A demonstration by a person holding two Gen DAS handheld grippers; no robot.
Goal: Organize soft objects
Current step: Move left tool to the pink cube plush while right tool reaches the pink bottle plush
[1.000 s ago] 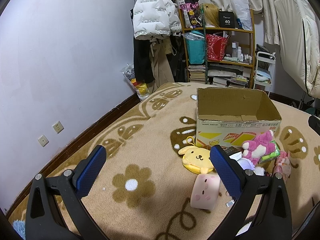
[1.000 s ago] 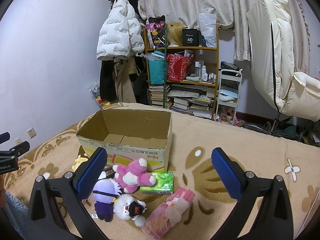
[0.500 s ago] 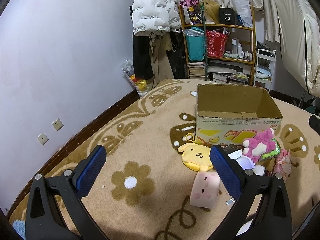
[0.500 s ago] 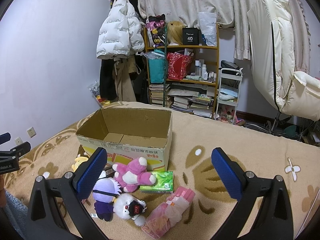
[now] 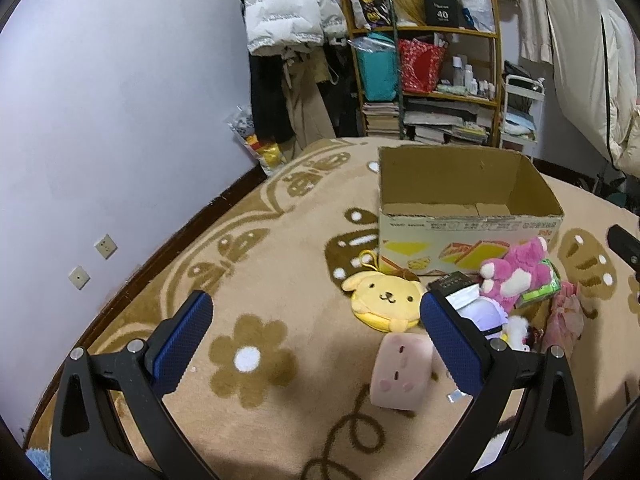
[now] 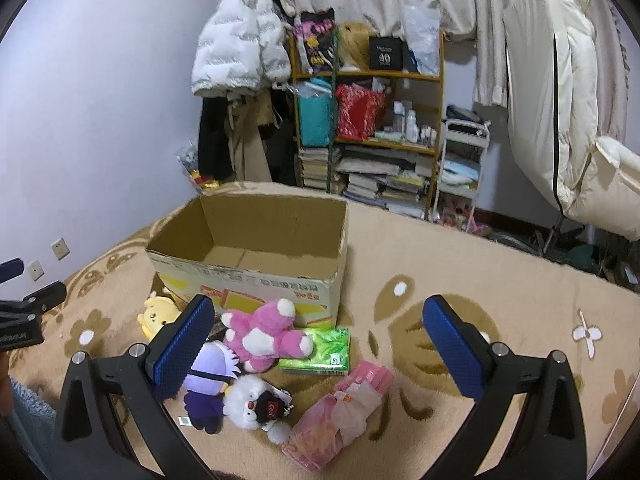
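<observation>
On tan flower-patterned carpet [image 5: 280, 240]: cardboard box [image 6: 256, 280], plush toys; both hand-held grippers [image 5: 316, 340] [image 6: 316, 340] spread wide, empty.

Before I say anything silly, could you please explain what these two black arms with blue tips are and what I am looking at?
There is no robot here: a person holds a two-finger gripper in each hand, and a fisheye camera on each gripper looks forward along its fingers. One picture comes from the left gripper, the other from the right gripper. The blue tips are the finger pads. Both grippers are open and hold nothing.

Both look at a beige patterned carpet with an open cardboard box that looks empty. In front of it lie soft things: a yellow dog plush, a pink block plush, a pink bear, a purple doll, a white plush, plus a green tissue pack and a pink packet.
</observation>
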